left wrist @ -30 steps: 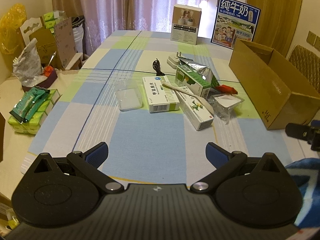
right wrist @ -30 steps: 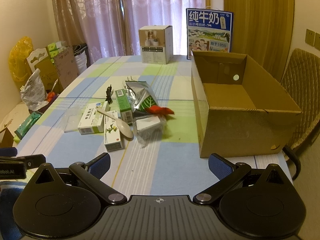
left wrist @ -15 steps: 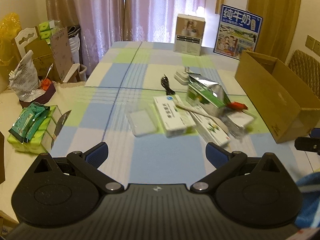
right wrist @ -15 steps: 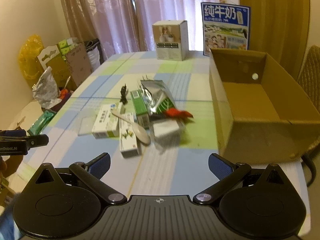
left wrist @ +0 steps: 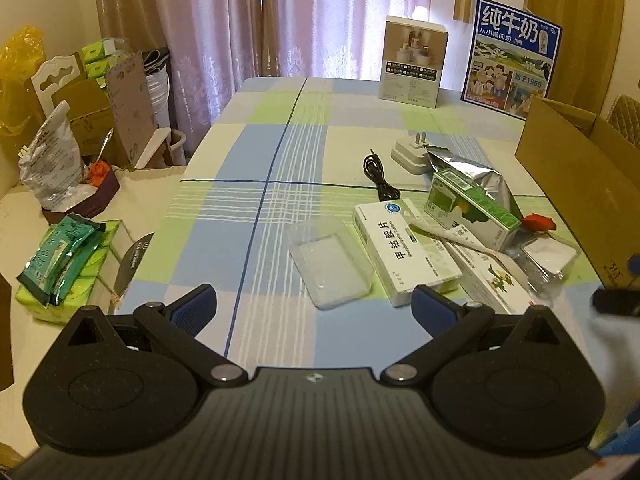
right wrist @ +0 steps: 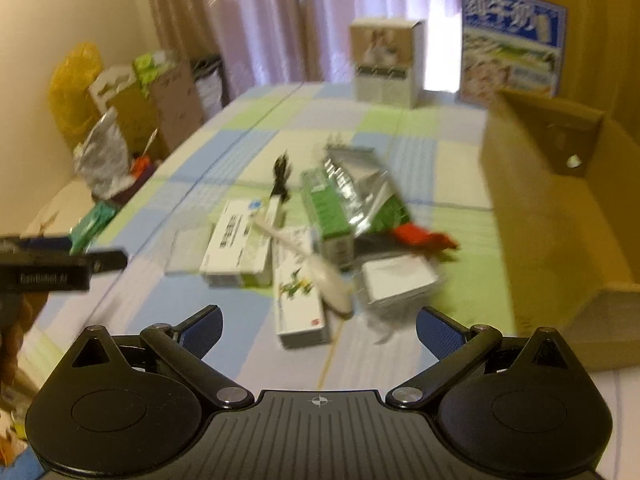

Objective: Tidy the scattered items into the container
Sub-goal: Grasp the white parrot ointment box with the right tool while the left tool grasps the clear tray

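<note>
Scattered items lie mid-table: a clear plastic lid (left wrist: 330,266), a white medicine box (left wrist: 404,250), a green carton (left wrist: 472,208), a silver foil bag (left wrist: 468,168), a white spoon (right wrist: 316,266), a white charger (left wrist: 412,154), a black cable (left wrist: 378,178) and a red object (left wrist: 538,222). An open cardboard box (right wrist: 560,216) stands at the right. My left gripper (left wrist: 314,306) is open, low over the table's near edge, just short of the lid. My right gripper (right wrist: 318,326) is open too, hovering before the spoon and a long white box (right wrist: 298,300). Both hold nothing.
A beige product box (left wrist: 414,64) and a blue milk carton case (left wrist: 514,56) stand at the table's far end. Left of the table, a side surface holds green tissue packs (left wrist: 66,264), a crumpled bag (left wrist: 52,164) and cardboard pieces (left wrist: 128,100). A chair (left wrist: 624,114) is behind the cardboard box.
Both grippers have advanced toward the pile of items, which now looks larger and closer. The right wrist view is blurred from motion. The jaws stayed open.
</note>
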`<control>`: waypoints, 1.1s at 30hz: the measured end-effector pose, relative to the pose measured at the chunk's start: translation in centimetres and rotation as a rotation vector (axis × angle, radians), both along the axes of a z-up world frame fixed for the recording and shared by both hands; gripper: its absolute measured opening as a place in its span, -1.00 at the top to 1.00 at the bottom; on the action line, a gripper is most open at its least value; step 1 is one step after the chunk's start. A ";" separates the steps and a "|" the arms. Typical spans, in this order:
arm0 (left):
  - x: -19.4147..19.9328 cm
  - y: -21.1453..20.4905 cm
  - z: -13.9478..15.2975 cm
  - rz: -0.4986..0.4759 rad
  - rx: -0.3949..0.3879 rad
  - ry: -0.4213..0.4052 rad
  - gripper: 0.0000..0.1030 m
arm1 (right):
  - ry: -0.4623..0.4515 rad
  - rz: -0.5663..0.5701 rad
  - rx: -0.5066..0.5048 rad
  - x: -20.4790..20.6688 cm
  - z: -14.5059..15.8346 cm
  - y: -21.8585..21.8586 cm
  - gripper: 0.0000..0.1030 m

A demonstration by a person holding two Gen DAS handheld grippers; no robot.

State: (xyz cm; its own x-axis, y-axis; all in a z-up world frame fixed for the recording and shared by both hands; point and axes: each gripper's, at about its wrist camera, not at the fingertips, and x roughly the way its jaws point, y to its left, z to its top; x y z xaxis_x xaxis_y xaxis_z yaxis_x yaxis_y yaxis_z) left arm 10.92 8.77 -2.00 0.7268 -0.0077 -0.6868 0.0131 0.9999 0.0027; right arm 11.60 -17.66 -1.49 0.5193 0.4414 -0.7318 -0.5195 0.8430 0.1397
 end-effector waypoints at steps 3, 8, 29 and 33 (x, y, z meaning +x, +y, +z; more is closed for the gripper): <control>0.7 0.2 -0.8 -0.005 -0.015 -0.010 -0.98 | 0.031 0.031 -0.014 0.7 -1.7 1.1 -0.60; 2.1 -0.2 -2.2 -0.027 0.040 0.002 -0.98 | 0.024 0.050 -0.050 1.9 -3.8 2.0 -0.22; 7.3 0.9 -5.4 -0.004 -0.050 0.075 -0.97 | 0.078 0.057 -0.050 4.5 -6.4 3.7 0.12; 8.4 0.8 -5.9 -0.005 -0.054 0.084 -0.88 | 0.081 0.063 -0.057 4.7 -6.7 3.9 0.23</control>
